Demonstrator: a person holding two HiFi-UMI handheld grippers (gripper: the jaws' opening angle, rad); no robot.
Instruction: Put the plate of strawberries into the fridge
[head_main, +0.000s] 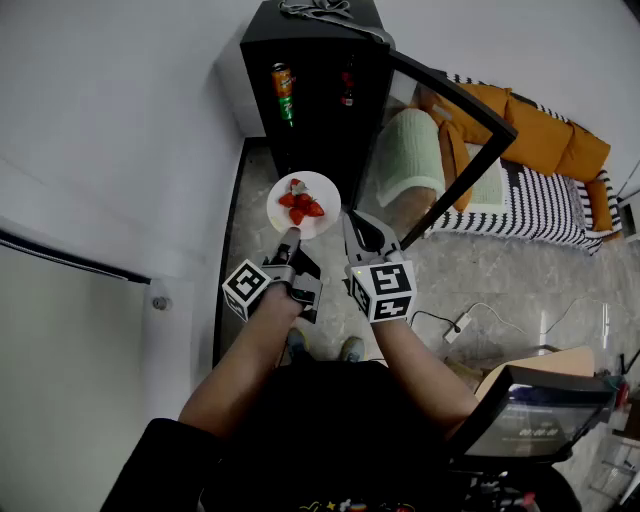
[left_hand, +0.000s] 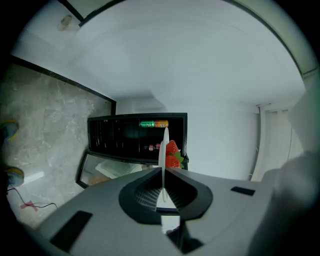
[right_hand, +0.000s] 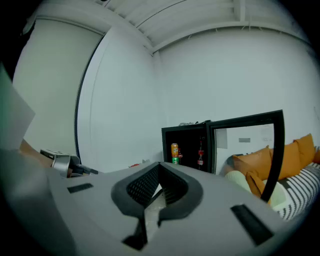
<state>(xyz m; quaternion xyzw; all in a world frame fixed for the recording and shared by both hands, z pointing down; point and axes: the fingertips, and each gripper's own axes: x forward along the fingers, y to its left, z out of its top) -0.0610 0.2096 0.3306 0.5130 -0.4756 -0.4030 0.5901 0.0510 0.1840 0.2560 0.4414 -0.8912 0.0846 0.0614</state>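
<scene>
Left gripper view settles the grip first. The left gripper (left_hand: 162, 170) has its jaws clamped tight on the rim of the plate (left_hand: 163, 145). The plate shows edge-on, a thin white sliver running out from the tips, with the strawberries (left_hand: 171, 152) heaped on one face.

From above, the pinch sits at the plate's 6 o'clock edge and the plate reaches out toward 12 o'clock, roughly level. I'd say it is held that way so the fruit stays put and the free far edge can go onto a shelf first.

The right gripper (right_hand: 160, 165) rides at 3 o'clock of the left one, just beside it. Its jaws are closed with nothing between them. It comes near the plate's 4 o'clock edge, but I see no contact. My guess is it has no job just now, since the door is already open.

Beyond the plate at 12 o'clock stands the black fridge (head_main: 262, 60). Its glass door (head_main: 455, 92) is swung wide toward 3 o'clock, and a can (head_main: 284, 92) sits on an upper shelf. The plate hangs over the floor in front of the opening, not yet inside, so what remains is the reach in and the setting down. A sofa (head_main: 545, 135) with orange cushions lies past the door at 2 o'clock, well apart.
</scene>
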